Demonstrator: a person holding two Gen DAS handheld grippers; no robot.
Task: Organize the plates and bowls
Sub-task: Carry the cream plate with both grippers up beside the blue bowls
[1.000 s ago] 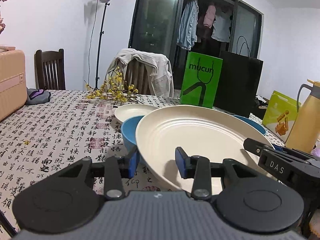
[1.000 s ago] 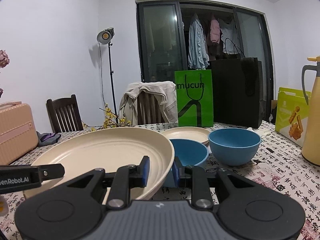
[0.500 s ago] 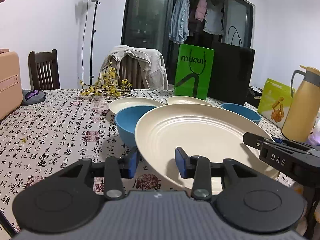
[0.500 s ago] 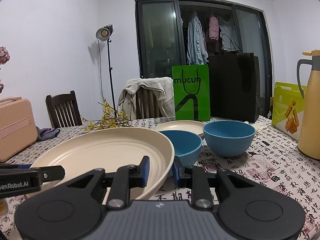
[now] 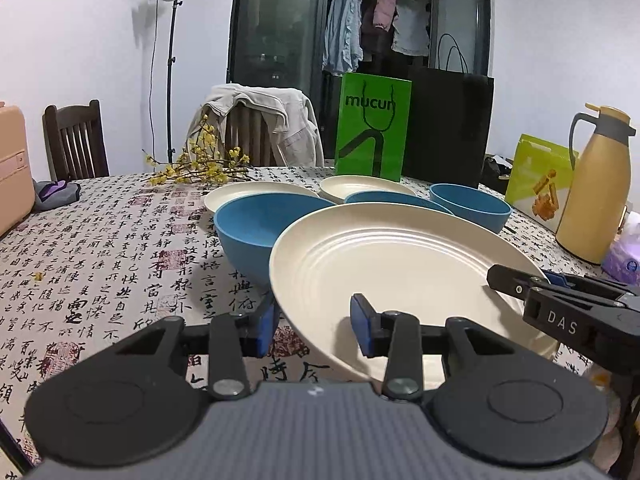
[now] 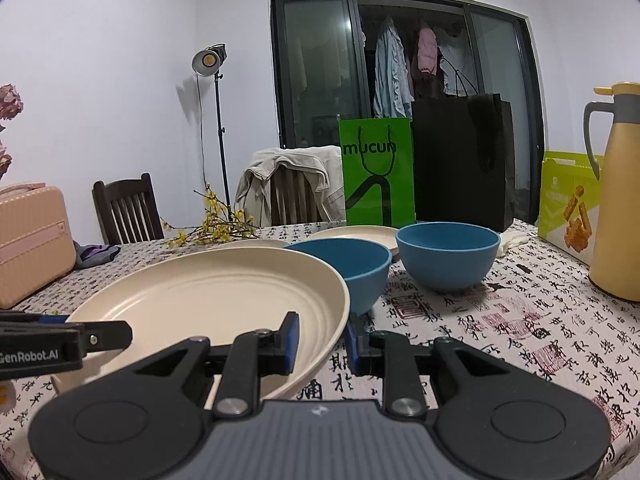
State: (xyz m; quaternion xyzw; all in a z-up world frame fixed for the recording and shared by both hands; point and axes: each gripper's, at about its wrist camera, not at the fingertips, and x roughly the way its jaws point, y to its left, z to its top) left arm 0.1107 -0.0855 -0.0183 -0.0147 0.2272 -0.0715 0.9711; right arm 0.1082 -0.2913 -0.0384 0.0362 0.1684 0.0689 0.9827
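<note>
A: Table [image 5: 100, 248] under a cloth printed with black characters; green bag [image 5: 373, 125], black bag [image 5: 448, 120] and a yellow jug [image 5: 592, 188] along the far and right edges. Bare cloth lies to the left.

B: Large plate [image 5: 400, 264], cream with ringed ridges, sits tilted off the cloth just beside three blue bowls [image 5: 252, 228] and two small plates [image 5: 256, 194].

A: Left gripper [image 5: 314, 322] points slightly down, blue pads [image 5: 362, 324] narrow, straddling the plate's left rim.

B: Right gripper [image 6: 320, 338] is clamped on the opposite rim, nearly level. Bowls look smooth and matte.
</note>
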